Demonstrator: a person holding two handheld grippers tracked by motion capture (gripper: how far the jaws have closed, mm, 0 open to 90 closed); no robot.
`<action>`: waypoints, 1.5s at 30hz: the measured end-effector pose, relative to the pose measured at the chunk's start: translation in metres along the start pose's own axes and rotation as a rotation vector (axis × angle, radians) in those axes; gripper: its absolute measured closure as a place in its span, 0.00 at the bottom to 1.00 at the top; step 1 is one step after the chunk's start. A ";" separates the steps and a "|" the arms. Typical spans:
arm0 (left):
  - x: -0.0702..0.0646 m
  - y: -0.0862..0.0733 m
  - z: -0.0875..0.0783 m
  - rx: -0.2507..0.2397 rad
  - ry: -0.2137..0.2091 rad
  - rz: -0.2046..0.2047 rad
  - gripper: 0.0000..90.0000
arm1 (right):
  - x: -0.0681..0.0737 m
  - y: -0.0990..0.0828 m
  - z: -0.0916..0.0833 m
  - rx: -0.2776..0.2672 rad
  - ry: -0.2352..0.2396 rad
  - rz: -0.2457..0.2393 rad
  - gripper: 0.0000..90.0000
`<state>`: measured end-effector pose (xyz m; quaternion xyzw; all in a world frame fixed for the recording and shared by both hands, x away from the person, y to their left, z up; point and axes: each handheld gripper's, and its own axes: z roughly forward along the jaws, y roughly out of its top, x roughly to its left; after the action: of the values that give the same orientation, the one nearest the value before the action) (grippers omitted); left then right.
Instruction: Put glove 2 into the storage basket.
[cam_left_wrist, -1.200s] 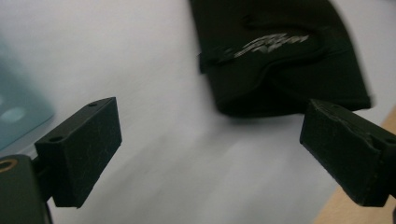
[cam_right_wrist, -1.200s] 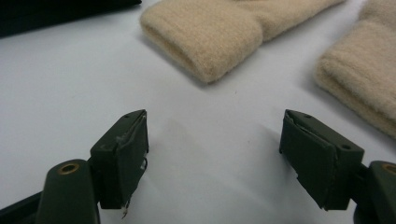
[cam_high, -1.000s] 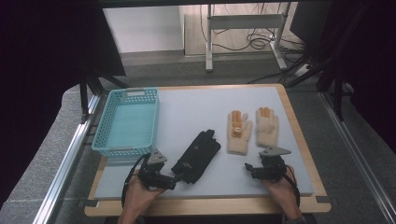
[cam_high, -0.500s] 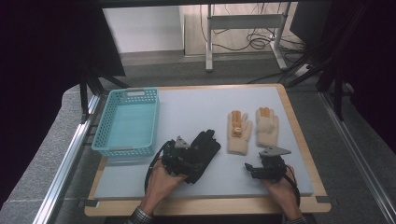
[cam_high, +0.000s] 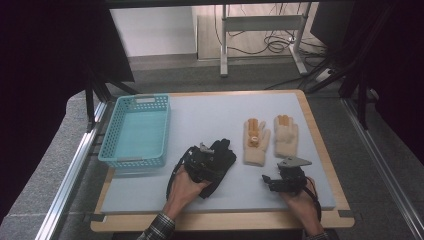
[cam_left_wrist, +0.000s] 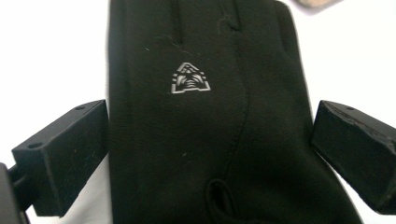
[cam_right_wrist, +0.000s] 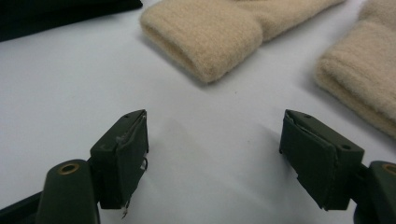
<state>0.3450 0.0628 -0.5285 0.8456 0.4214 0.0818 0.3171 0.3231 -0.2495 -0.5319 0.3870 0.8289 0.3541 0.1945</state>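
Step in hand, by the look of it: grasping the flat black fabric glove with a small silver triangular logo (cam_left_wrist: 205, 140), lying on the pale grey table mat (cam_high: 200, 120) just right of the turquoise slotted plastic basket (cam_high: 136, 131).

Left gripper (cam_high: 205, 159) over that glove, jaws just opened wide, one either side of the palm, pads not pressing yet. Best lowered until both pads meet the mat, then closed across the cloth to pinch a fold, logo kept centred.

Right gripper (cam_right_wrist: 215, 158) gaping too, nothing between the jaws, parked farther right of the basket, short of the two cream knitted gloves (cam_high: 256, 142).
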 end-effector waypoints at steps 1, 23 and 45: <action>-0.008 -0.001 0.003 0.019 0.045 0.036 0.00 | 0.000 0.000 0.000 0.000 0.000 0.001 0.26; 0.020 0.003 -0.011 0.033 0.045 -0.007 0.73 | 0.000 0.000 0.000 0.000 0.000 -0.001 0.26; 0.057 0.059 -0.075 -0.019 0.139 -0.043 0.74 | 0.000 0.000 0.000 0.000 0.000 0.000 0.26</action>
<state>0.3897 0.1151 -0.4415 0.8255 0.4599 0.1376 0.2969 0.3230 -0.2496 -0.5318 0.3867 0.8290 0.3541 0.1944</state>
